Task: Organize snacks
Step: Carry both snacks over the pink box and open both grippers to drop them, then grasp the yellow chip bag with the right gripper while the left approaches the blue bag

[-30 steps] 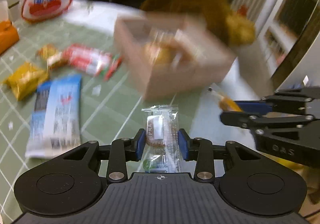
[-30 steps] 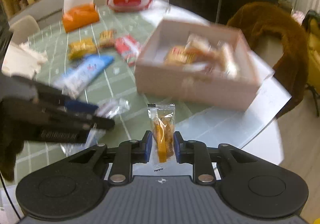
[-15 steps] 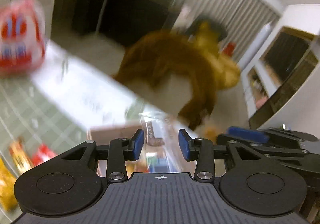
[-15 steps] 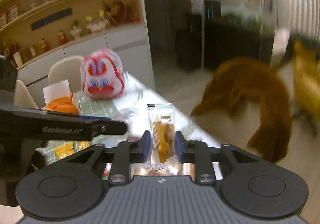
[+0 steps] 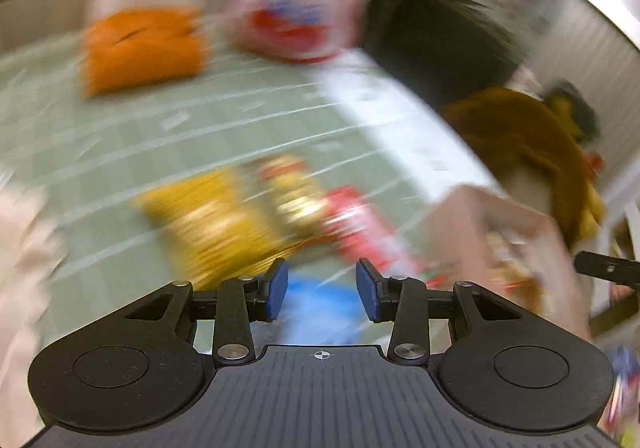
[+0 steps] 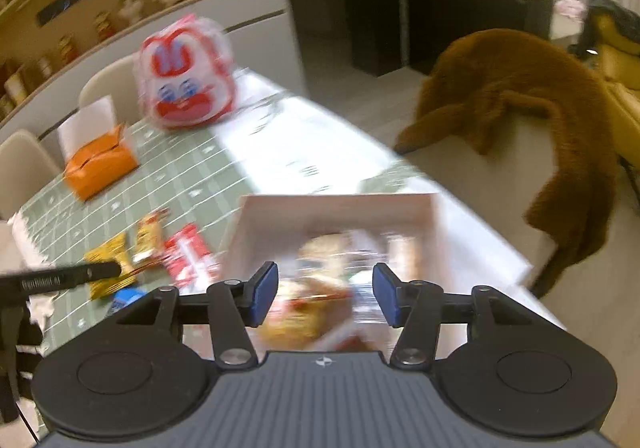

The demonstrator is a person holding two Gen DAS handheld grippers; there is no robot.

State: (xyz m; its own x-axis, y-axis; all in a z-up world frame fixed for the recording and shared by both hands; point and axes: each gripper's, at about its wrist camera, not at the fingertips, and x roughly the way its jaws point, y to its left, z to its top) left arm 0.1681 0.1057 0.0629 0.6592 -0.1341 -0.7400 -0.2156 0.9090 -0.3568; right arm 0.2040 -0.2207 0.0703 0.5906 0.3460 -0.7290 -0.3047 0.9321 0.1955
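Green checked worktop (image 6: 188,176) under me: my right gripper (image 6: 325,294), jaws just opening and empty, hangs over the pink box (image 6: 340,208) of snacks; my left gripper (image 5: 322,290) gapes empty above loose packets (image 5: 224,220).

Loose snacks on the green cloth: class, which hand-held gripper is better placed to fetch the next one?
Probably the left hand-held gripper: open, empty, pointing at the yellow packet. The right hand-held gripper hangs open over the pink box.

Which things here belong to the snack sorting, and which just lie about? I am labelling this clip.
Job: pink box with snacks inside; yellow packet, red packet and blue packet on the table.

Lying about: orange tissue box, rabbit bag, brown fur throw.
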